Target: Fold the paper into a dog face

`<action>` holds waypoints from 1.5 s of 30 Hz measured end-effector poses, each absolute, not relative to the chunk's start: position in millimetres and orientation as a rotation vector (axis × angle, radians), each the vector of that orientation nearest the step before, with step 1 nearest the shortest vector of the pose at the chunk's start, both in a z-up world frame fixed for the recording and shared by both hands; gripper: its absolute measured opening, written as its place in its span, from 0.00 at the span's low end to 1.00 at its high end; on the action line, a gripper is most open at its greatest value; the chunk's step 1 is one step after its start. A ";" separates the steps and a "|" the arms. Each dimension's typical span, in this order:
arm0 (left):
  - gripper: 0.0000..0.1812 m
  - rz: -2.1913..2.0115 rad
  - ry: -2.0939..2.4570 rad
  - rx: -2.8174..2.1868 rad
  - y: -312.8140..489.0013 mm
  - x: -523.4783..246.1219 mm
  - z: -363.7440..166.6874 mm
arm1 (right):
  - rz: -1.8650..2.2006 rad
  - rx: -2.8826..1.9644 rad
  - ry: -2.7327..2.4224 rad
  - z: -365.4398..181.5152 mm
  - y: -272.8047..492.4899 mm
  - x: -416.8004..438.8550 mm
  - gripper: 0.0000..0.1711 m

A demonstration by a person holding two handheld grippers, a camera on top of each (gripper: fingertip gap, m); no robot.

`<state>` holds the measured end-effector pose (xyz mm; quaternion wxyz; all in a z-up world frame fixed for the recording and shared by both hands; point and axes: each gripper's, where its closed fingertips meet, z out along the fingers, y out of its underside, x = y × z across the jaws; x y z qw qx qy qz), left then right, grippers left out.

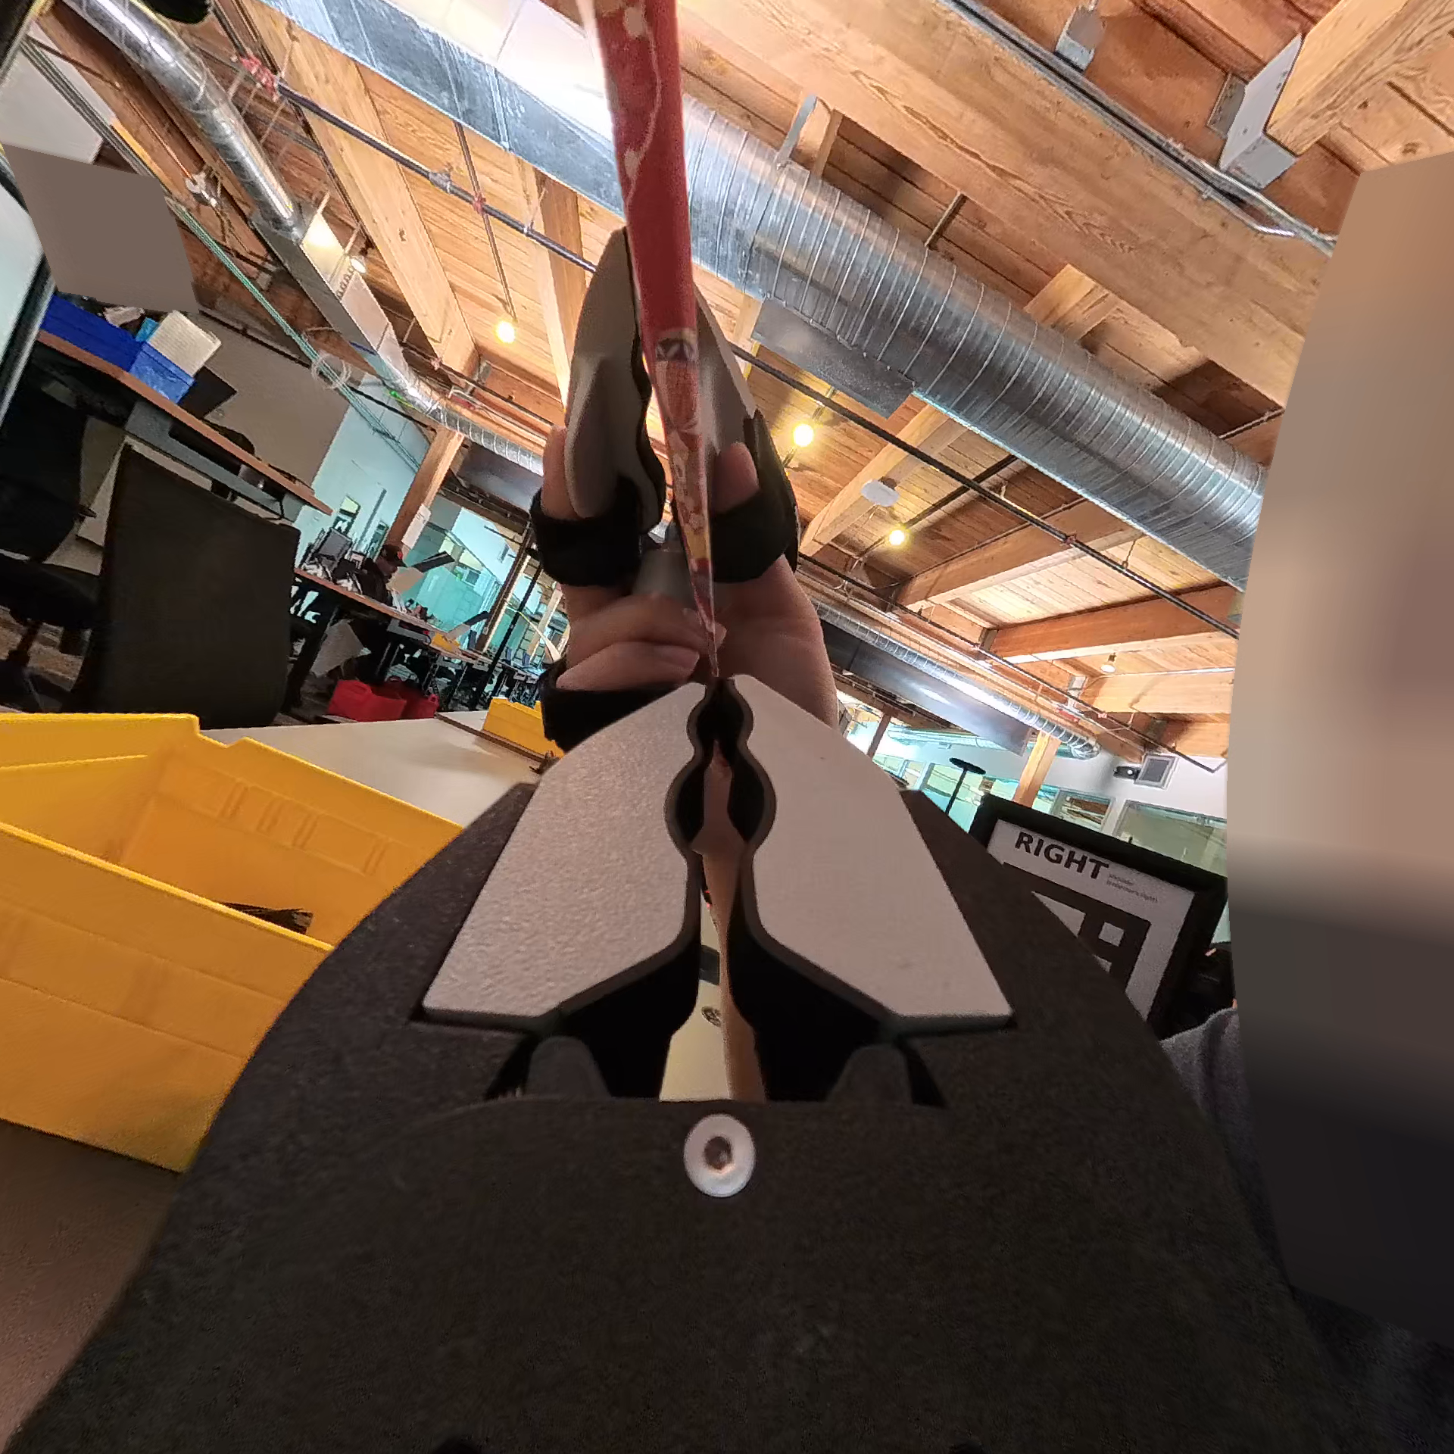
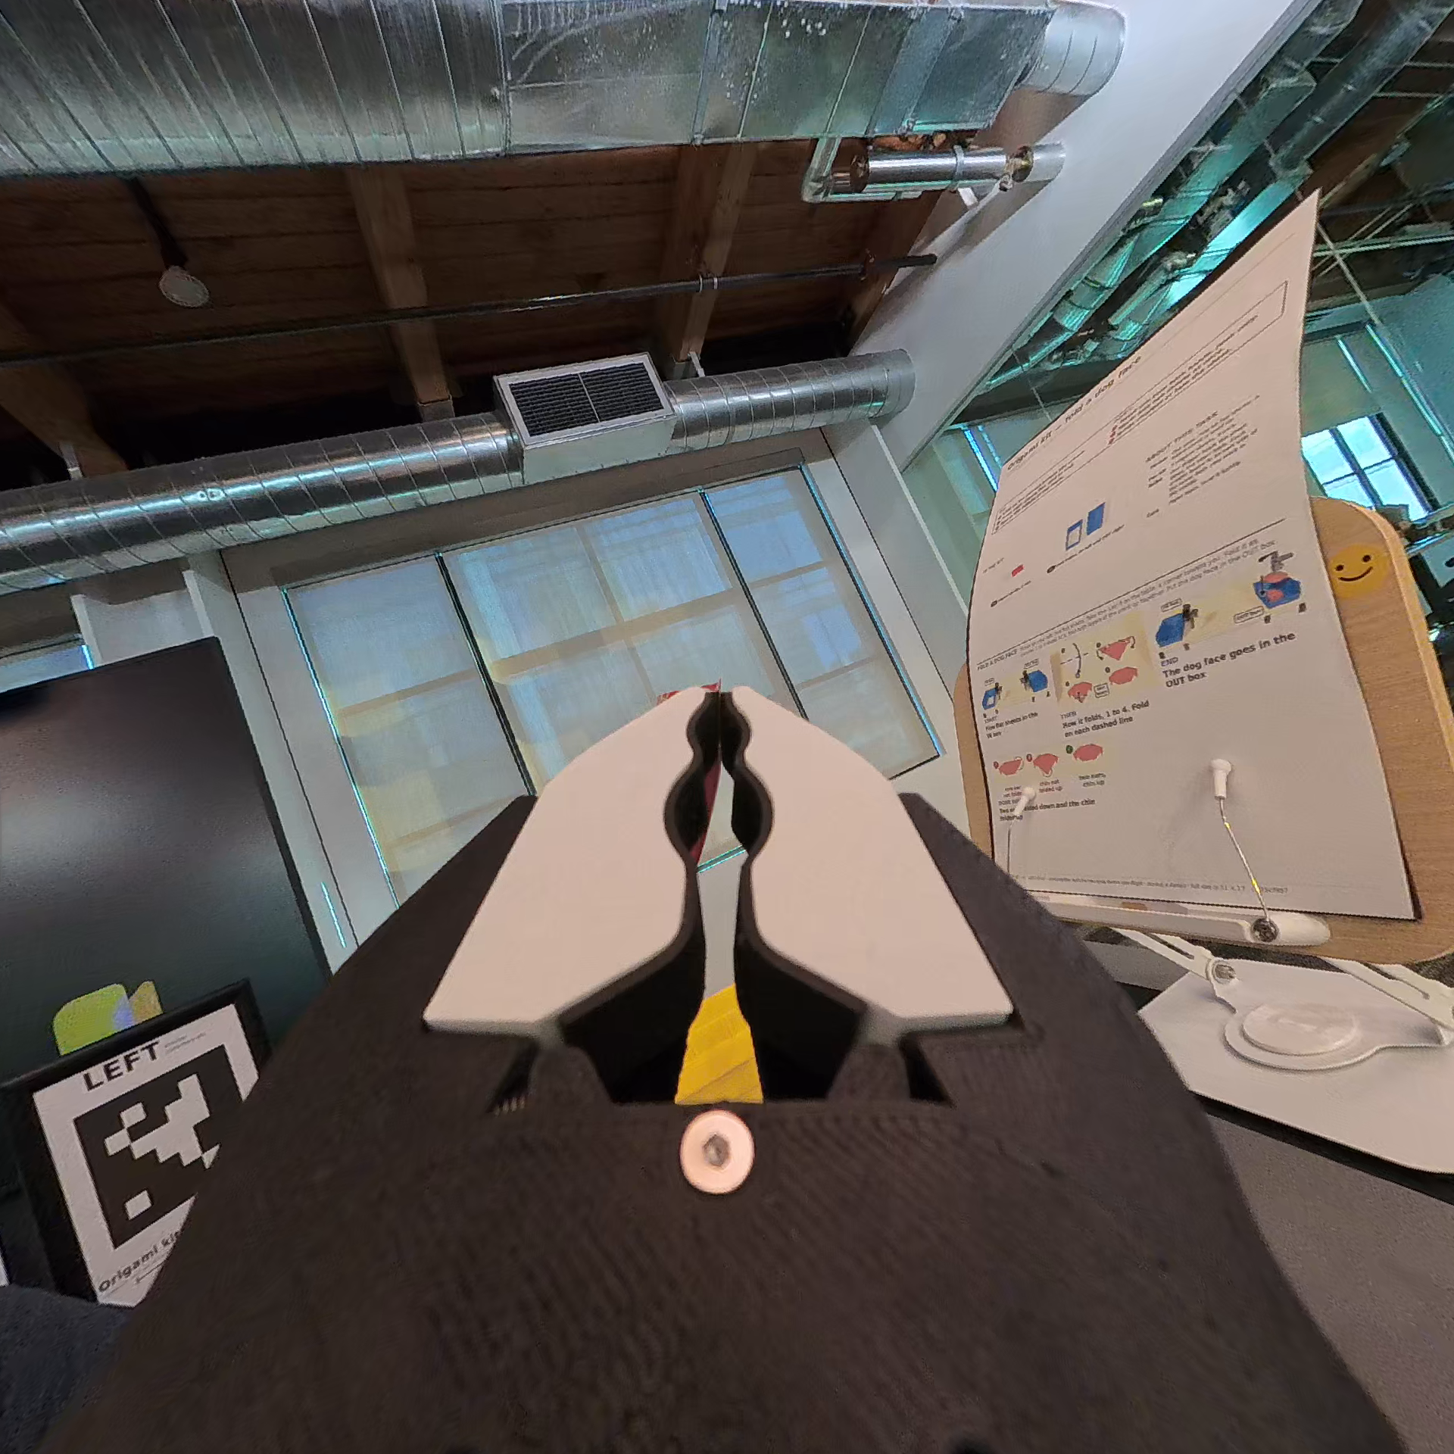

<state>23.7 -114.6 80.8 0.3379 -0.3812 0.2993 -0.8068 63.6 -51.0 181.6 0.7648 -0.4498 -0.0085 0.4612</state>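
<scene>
Pinching red patterned paper (image 1: 653,197) edge-on, left claw (image 1: 717,692) closed, right claw (image 2: 720,696) closed on it, printed instruction sheet (image 2: 1180,629) propped nearby

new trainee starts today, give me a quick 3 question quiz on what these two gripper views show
1. True or false: the red patterned paper lies flat on the table.
2. What grips the paper in the left wrist view? A) only the left gripper B) both it and the right gripper C) neither
3. Which colour is the bin beside the left gripper?

Key: 1 false, it is held up in the air. 2 B. 3 yellow.
</scene>
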 end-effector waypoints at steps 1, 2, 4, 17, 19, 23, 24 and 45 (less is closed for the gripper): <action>0.00 -2.102 0.779 -0.992 -114.4 23.6 81.2 | 1.001 -0.976 -0.018 181.8 -51.1 63.8 0.00; 0.00 -2.099 0.769 -0.993 -113.3 23.3 81.5 | 0.999 -0.974 -0.017 182.2 -51.5 64.5 0.00; 0.00 -2.096 0.755 -0.991 -112.6 22.7 81.0 | 0.997 -0.966 -0.010 183.6 -52.5 67.5 0.00; 0.00 -2.103 0.751 -1.004 -115.1 24.7 78.5 | 0.987 -0.944 0.010 186.1 -55.5 73.5 0.00; 0.00 -2.108 0.759 -0.998 -116.4 24.7 78.2 | 0.988 -0.949 0.010 185.6 -55.2 73.4 0.00; 0.00 -2.087 0.774 -0.980 -118.5 22.9 81.2 | 0.990 -0.939 0.015 186.8 -56.4 74.3 0.00; 0.00 -2.090 0.765 -0.983 -117.8 22.6 81.7 | 0.992 -0.935 0.017 187.3 -56.9 74.8 0.00; 0.00 -2.078 0.819 -0.982 -127.5 25.6 78.0 | 0.973 -0.926 0.035 188.3 -57.7 79.8 0.00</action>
